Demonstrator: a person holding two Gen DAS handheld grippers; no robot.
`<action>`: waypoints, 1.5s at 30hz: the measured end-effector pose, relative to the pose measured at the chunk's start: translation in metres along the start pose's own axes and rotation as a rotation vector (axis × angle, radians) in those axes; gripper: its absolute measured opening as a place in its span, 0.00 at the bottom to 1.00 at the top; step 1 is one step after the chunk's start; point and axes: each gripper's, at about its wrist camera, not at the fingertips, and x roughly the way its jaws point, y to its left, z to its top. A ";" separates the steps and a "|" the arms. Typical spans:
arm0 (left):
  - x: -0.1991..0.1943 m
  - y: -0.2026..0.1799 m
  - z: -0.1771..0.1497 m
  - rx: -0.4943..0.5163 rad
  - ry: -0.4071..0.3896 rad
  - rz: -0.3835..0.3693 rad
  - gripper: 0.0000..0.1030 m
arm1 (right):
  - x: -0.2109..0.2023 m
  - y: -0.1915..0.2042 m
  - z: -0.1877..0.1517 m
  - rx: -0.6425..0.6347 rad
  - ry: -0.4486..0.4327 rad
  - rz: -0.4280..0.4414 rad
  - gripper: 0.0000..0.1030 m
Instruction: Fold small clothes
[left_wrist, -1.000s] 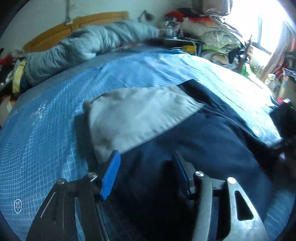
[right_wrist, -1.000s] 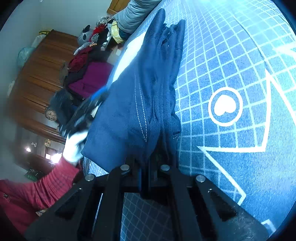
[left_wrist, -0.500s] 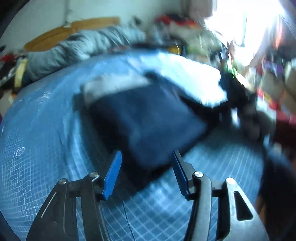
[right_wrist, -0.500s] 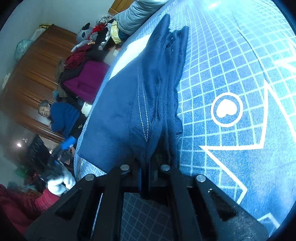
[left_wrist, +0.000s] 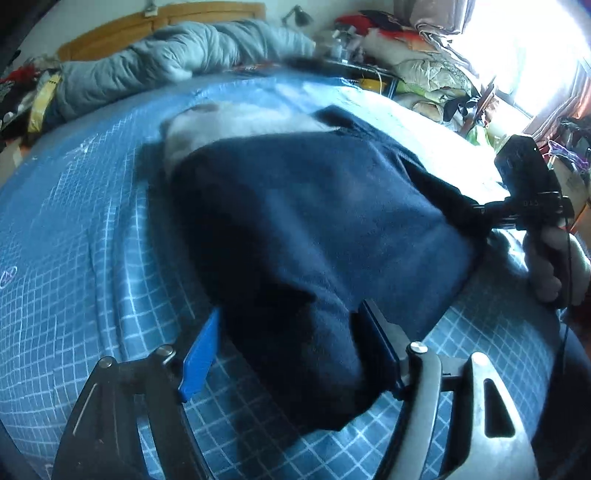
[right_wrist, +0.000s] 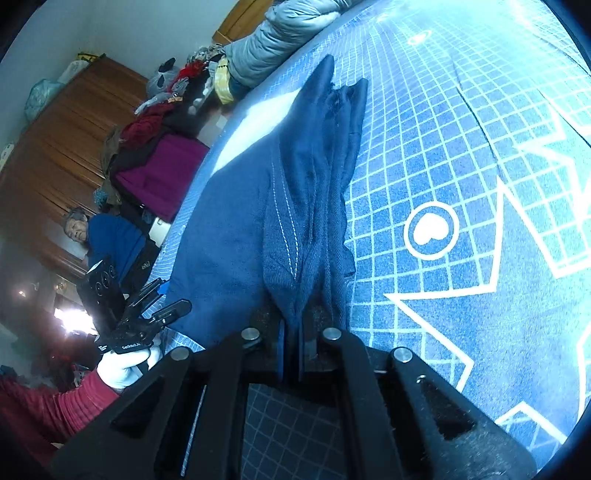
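Holding your left gripper (left_wrist: 288, 350) low over the blue grid-patterned bedspread (left_wrist: 74, 236), you are keeping its blue-padded fingers (left_wrist: 201, 350) spread apart, with the near corner of the navy garment (left_wrist: 314, 229) lying between them, not pinched. The garment is lying spread across the middle of the bed, a pale grey panel (left_wrist: 236, 125) showing at its far edge toward the grey quilt (left_wrist: 177, 55). To the right, you are gripping your right gripper (right_wrist: 291, 354) with its fingers pressed together on a bunched navy edge of that garment (right_wrist: 306, 206), whose folds are running away from the fingers. Your white-gloved left hand (right_wrist: 122, 365) is showing at the left of the right wrist view.
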 end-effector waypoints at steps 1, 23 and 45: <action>0.000 -0.001 0.000 0.005 0.002 0.005 0.73 | 0.000 0.000 0.000 0.003 0.001 -0.007 0.03; -0.044 -0.008 0.010 -0.106 -0.099 -0.059 0.56 | 0.102 0.016 0.213 -0.211 0.036 -0.491 0.29; -0.056 0.045 -0.084 -0.352 0.090 0.349 0.95 | -0.047 0.053 -0.083 -0.234 -0.077 -0.777 0.98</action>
